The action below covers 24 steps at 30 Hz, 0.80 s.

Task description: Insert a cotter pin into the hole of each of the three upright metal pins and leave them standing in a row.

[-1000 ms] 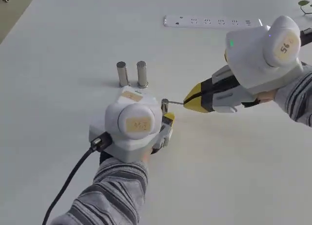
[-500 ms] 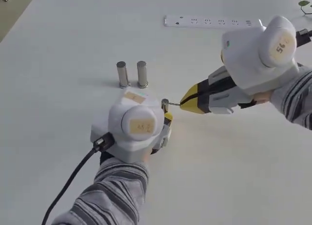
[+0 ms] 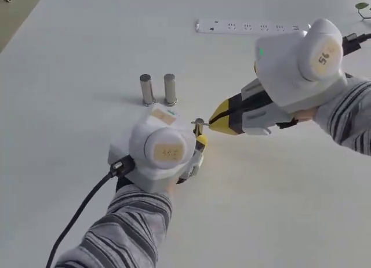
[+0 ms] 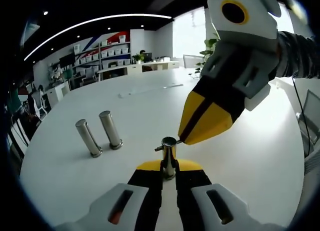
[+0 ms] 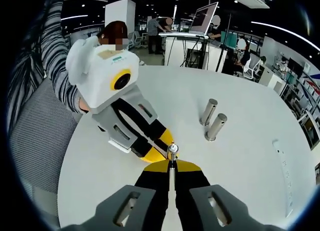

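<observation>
Apparently mid-insertion in the head view: the left tool [image 3: 199, 141] clamps the lower part of one upright metal pin [image 3: 199, 125] on the white bench [image 3: 278, 187]. The right tool [image 3: 213, 121] comes in from the side, its yellow tips pinched on a thin cotter pin [image 3: 204, 123] at the pin's head. Two other pins [image 3: 158, 89] stand side by side nearby. Whether they carry cotter pins is too small to tell.

From the left gripper view, the left tool [image 4: 168, 167] has its jaws narrow around the shaft of the metal pin [image 4: 169, 153], holding it plumb. A short end of the cotter pin [image 4: 159, 148] pokes out on the side away from the right tool [image 4: 186, 133], so the wire appears to be through the hole.

From the right gripper view, the right tool [image 5: 171, 167] is all but closed on the wire. It is in line with the metal pin [image 5: 172, 149], and the left tool [image 5: 161, 147] is just behind.

Done well, the push runs straight along the hole's axis, level with the bench. The left grip should be firm and low so the pin neither twists nor tips. Letting go of the wire should wait until it sits fully through. The pin then belongs in line beside the other two.
</observation>
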### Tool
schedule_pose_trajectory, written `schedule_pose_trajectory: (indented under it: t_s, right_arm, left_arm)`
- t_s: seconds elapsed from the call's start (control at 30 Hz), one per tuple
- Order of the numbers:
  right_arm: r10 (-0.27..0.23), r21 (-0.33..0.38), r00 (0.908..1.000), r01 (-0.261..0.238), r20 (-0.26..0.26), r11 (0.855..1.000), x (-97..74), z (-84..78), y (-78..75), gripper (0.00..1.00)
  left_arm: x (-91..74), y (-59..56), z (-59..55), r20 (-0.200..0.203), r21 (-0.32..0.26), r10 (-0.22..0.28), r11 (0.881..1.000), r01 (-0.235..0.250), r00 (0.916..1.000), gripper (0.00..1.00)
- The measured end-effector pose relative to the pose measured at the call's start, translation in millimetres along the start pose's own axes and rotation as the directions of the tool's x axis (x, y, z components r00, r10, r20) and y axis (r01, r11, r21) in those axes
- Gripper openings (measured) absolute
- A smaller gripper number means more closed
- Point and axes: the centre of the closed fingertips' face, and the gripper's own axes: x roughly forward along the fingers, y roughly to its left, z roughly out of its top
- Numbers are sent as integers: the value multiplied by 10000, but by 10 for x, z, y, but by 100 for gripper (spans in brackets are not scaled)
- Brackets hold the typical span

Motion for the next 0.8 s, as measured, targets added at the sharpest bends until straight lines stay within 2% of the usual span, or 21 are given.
schedule_pose_trajectory:
  t_s: [0.37, 0.47, 0.8]
  right_arm:
    - [-22, -385, 9999, 16, -150, 9993, 57, 5, 1, 0]
    - [44, -353, 10000, -43, 13, 9994, 58, 33, 50, 4]
    - [-478, -168, 9989, 478, 37, 9987, -44, -2, -11, 5]
  left_arm:
    - [0, -1, 0, 56, 14, 156, 9999, -156, 9999, 5]
    - [3, 0, 0, 48, -11, 188, 9998, -188, 9998, 5]
    - [7, 2, 3, 67, -84, 296, 9995, -296, 9995, 5]
